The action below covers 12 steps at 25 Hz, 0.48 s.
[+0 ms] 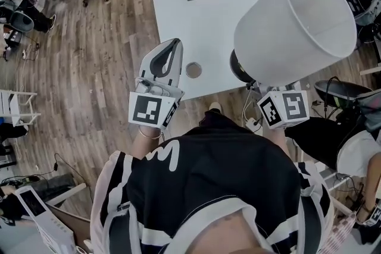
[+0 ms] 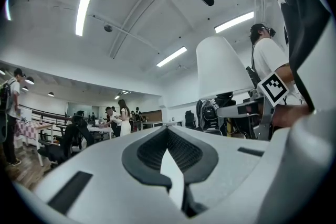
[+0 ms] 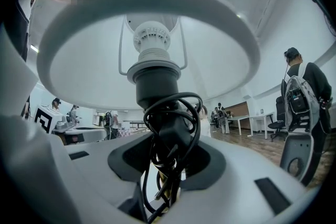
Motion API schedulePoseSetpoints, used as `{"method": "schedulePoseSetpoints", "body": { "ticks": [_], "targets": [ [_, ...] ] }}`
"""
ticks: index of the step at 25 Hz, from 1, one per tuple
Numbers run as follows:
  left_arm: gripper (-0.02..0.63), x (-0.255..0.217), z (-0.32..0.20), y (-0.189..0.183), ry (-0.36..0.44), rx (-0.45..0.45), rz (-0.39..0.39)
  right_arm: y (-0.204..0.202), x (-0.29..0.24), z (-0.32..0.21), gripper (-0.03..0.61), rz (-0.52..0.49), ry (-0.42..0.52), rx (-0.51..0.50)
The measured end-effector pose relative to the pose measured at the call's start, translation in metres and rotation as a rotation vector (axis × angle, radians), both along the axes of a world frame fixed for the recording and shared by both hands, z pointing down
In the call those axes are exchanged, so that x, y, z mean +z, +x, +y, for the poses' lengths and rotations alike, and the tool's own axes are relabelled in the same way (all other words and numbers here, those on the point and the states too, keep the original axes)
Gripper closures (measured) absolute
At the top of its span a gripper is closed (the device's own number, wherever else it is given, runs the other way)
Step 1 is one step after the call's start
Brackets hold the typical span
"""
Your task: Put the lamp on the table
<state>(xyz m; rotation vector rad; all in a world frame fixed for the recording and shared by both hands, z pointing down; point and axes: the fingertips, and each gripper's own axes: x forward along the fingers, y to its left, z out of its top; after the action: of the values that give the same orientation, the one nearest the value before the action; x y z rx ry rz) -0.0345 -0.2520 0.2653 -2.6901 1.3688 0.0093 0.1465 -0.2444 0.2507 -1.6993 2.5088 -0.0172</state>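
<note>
Head view shows the lamp (image 1: pixel 297 27) held in the air by the near right corner of the white table (image 1: pixel 196 27), not resting on it. The right gripper (image 3: pixel 167 162) has its jaws partly apart and clamped on the lamp's black stem, where the cord (image 3: pixel 173 113) is wound. The left gripper (image 1: pixel 172 50) hangs by the table's near left edge, its jaws closed together on nothing.
</note>
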Motion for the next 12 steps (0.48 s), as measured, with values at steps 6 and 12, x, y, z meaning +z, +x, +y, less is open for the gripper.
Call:
{"method": "schedulePoseSetpoints", "body": {
  "ticks": [6,12],
  "targets": [
    [0.614,-0.001,-0.037,0.015,0.006,-0.013,0.011,0.002,0.000,-0.038,0.428,0.018,0.000,-0.050],
    [0.614,-0.002,-0.064,0.026,0.015,-0.035,0.022,0.005,0.003,-0.063,0.428,0.024,0.002,-0.089]
  ]
}}
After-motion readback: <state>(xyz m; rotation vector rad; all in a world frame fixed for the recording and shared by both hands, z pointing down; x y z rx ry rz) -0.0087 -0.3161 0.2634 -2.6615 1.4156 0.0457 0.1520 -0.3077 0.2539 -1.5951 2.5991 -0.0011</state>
